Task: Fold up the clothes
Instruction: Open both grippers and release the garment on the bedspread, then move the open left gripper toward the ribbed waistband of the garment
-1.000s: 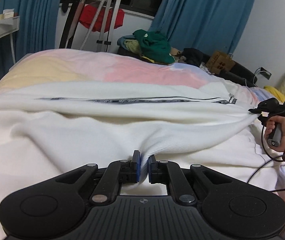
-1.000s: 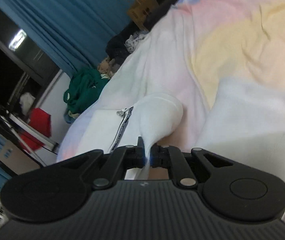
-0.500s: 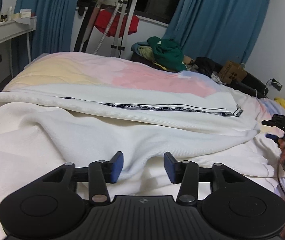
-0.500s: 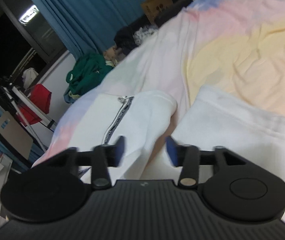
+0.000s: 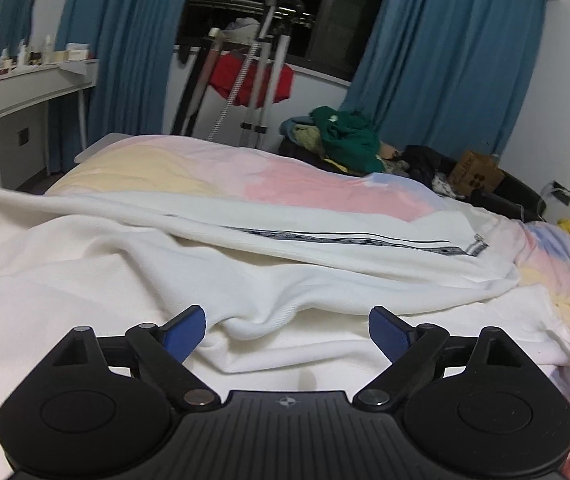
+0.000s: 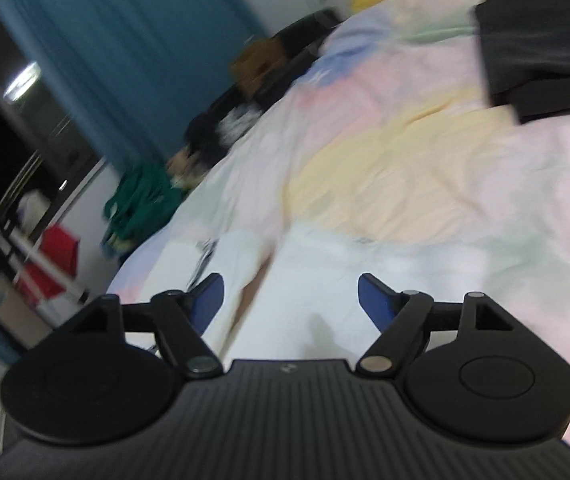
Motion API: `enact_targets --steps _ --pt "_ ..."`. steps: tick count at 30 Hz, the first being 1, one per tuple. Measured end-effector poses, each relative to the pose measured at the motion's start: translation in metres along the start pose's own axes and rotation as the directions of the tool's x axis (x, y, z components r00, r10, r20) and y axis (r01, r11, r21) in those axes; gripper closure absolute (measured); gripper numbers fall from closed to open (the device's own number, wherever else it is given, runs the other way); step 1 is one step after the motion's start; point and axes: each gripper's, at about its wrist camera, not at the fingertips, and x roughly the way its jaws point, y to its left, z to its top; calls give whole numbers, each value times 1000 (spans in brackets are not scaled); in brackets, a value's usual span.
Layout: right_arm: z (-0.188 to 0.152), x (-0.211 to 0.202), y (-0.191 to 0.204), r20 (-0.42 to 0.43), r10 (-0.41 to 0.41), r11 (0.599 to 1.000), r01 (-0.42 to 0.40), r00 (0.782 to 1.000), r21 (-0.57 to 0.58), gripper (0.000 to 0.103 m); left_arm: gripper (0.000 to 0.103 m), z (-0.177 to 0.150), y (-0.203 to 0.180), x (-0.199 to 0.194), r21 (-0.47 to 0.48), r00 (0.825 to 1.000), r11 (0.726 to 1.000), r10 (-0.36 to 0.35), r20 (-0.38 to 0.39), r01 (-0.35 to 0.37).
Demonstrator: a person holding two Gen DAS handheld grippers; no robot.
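**Loosely Folded, White Garment Lay Free on the Bed as Both Grippers Stood Released**

Both tools were empty at this moment. The left gripper (image 5: 287, 330) hung over the white garment (image 5: 245, 280) with its blue fingers (image 5: 185, 330) spread wide and nothing between them; the right gripper (image 6: 289, 300) was likewise spread, over another stretch of the same pale cloth, though that view was blurred by motion and showed little detail.

The garment lay across the pastel bedspread (image 5: 285, 184), one long part with a dark printed stripe (image 5: 349, 240) laid over the rest. A soft ridge of fabric bulged just ahead of the left gripper, and the layers beneath looked rumpled rather than flat.

The likely risk lay there: a pinch taken on that ridge could catch more than one layer, dragging the lower cloth along and undoing the fold. Thick, slack fabric of this kind would probably sag or slide if lifted from one point only. The right tool's blur suggested quick movement, and a hasty grab might miss the edge or snag the bedspread instead. A dark item (image 6: 545, 48) rested farther off on the bed, well apart.
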Motion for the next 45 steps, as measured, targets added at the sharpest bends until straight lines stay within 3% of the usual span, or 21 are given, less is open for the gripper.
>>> enact_targets --steps 3,5,9,13,16,19,24,27,33,40,45 --pt "1 -1 -15 -20 -72 997 73 997 38 26 13 -2 10 -1 -39 999 998 39 0 -39" --pt "-1 7 -27 -72 -76 993 82 994 81 26 13 -2 19 -3 -83 998 995 64 0 -64" --pt "-9 31 -46 -181 -50 981 82 982 174 27 13 1 39 -15 -179 992 976 126 8 -122" --pt "-16 45 -53 -211 14 975 34 977 221 27 12 6 62 -32 -293 982 939 188 -7 -182" --pt "-18 54 -54 -215 24 975 25 976 222 34 13 13 78 -45 -355 976 911 215 -31 -212" --pt "-20 61 -50 -205 34 981 7 978 193 45 13 21 90 -61 -388 968 888 244 -55 -246" --pt "-22 65 -35 -194 59 992 -35 979 122 94 13 35 109 -92 -391 948 863 299 -112 -318" --pt "-20 61 -29 -153 49 996 -37 987 83 101 12 38 124 -113 -402 934 842 328 -144 -358" --pt "-12 50 -34 -92 16 995 -6 996 104 101 13 37 158 -160 -434 899 788 401 -176 -436" --pt "-12 40 -49 -116 -15 985 34 993 167 101 13 12 191 -210 -562 881 683 418 -224 -467" --pt "-11 33 -46 -135 -25 989 43 990 138 100 12 -19 213 -232 -697 891 564 364 -270 -442"
